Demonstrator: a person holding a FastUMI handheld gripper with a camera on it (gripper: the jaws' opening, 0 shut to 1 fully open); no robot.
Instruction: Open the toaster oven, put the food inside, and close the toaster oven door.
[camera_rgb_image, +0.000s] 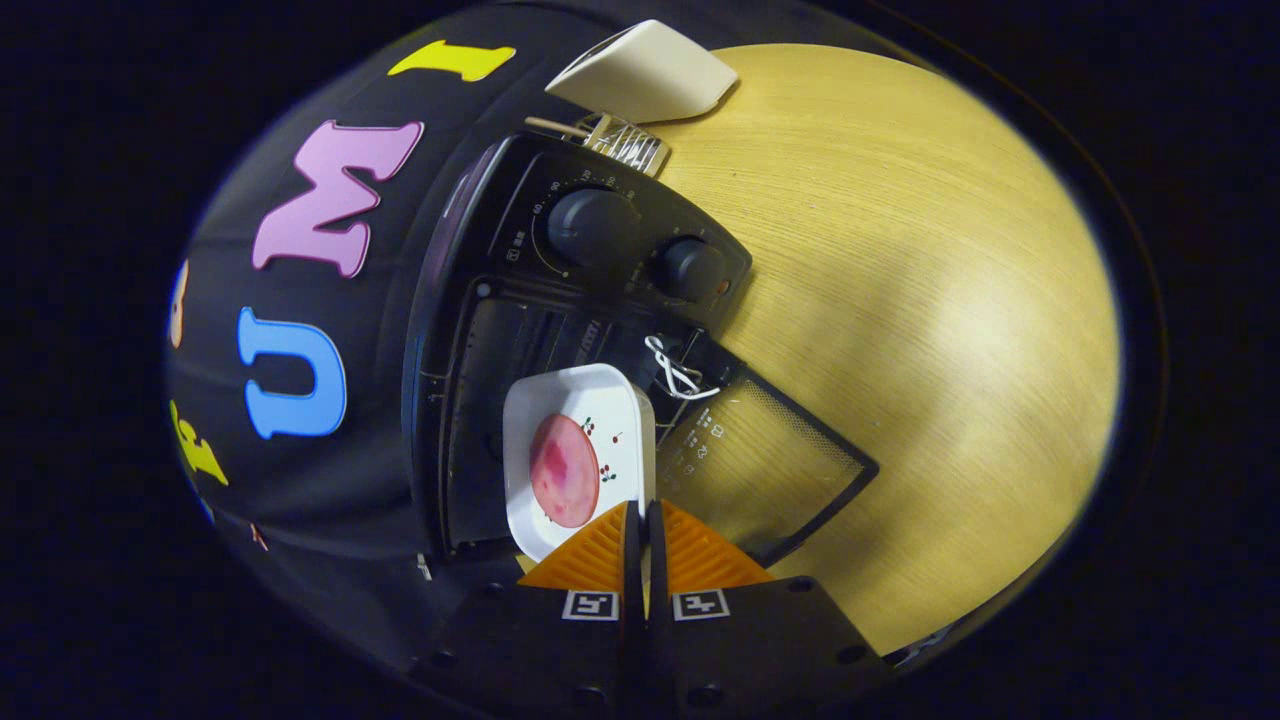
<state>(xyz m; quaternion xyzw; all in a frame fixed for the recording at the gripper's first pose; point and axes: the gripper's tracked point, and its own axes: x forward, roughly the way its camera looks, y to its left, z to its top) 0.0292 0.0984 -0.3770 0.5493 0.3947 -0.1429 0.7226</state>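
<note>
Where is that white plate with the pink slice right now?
In the gripper view, the white plate is gripped edge-on by the closed gripper, partway into the open toaster oven, beside its dropped door.

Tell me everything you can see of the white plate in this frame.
The white plate is a squarish dish with rounded corners and a raised rim, glossy like ceramic or plastic, with small cherry prints. A round pink slice of meat lies on it. The plate is tilted on edge, its near rim pinched between the fingers of the tongs, its far end at the mouth of the toaster oven, beside the open door.
</note>
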